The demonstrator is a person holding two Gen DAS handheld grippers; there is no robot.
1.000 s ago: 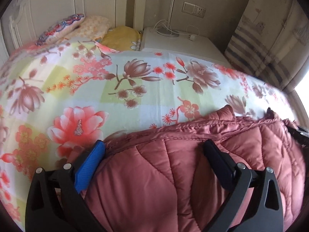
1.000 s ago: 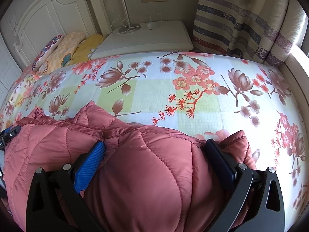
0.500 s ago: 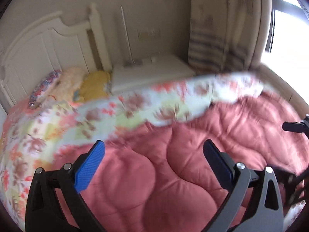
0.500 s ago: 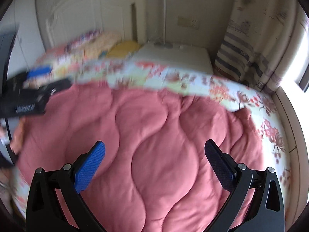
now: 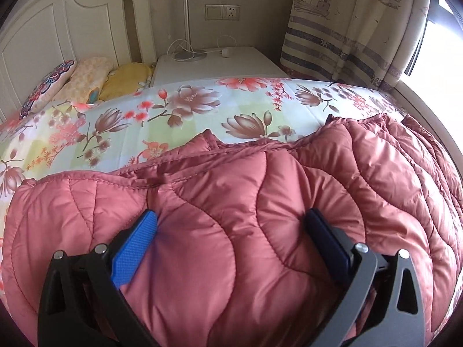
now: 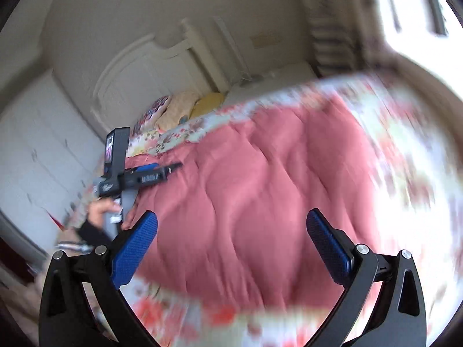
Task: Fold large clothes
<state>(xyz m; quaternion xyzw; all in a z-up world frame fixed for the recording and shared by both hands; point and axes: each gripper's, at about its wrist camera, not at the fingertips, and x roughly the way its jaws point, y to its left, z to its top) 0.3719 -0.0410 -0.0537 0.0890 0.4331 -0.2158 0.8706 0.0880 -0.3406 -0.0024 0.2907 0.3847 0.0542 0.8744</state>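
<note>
A big pink puffy jacket lay spread on the bed, which had a flowery sheet. In the left wrist view the jacket filled the lower part, from 3 o'clock round to 9 o'clock. Its far edge was bunched and folded over.

The left claw was wide open, low over the jacket. Its blue pads pressed into the soft cloth on both sides, but the claw was not pinching anything.

The right claw was also wide open and held nothing. It hung above the jacket, well clear of it. That view was blurry. At 9 o'clock in it a hand held the left claw over the jacket's left edge.

Pillows sat at 10 o'clock by the white headboard. A white nightstand stood at 12 o'clock, and a striped curtain hung at 2 o'clock.
</note>
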